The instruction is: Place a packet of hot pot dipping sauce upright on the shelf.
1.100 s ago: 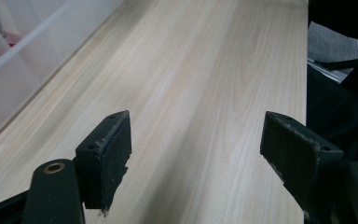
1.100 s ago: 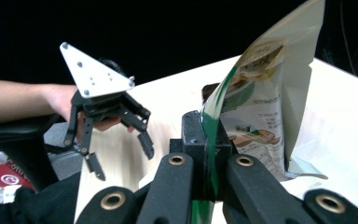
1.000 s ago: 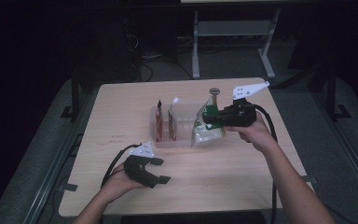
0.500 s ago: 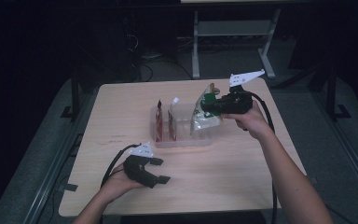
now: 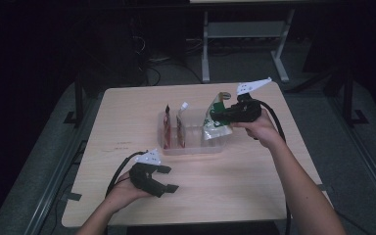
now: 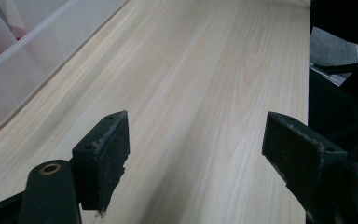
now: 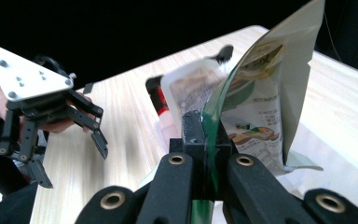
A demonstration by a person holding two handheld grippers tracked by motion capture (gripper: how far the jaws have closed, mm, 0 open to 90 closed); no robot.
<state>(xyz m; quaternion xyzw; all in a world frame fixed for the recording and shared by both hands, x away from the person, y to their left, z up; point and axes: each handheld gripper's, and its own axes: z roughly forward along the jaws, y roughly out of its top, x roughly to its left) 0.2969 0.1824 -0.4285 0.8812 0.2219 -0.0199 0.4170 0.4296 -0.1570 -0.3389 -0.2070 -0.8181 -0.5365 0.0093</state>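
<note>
Green-and-white printed foil pouch (image 5: 214, 119) is the thing I have in hand: my right gripper (image 5: 223, 115) has its black jaws pinched tight on the pouch's green edge, and I hold it tilted over the right end of the clear plastic rectangular bin (image 5: 191, 147) at the middle of the pale wooden table (image 5: 254, 181). In the right gripper view the pouch (image 7: 261, 107) rises from between the closed jaws of my right gripper (image 7: 208, 149), its top corner pointing up and away, with its lower part hanging into the bin (image 7: 326, 163). Standing upright in the left part of the bin are two red-and-white sachets (image 5: 174, 128), side by side. My left gripper (image 5: 162, 178) rests near the front left of the table, well apart from the bin, its jaws spread wide with nothing between them; the left gripper view shows bare wood between the two black jaws of my left gripper (image 6: 196, 140) and the bin's clear wall (image 6: 37, 60) off to the upper left.
</note>
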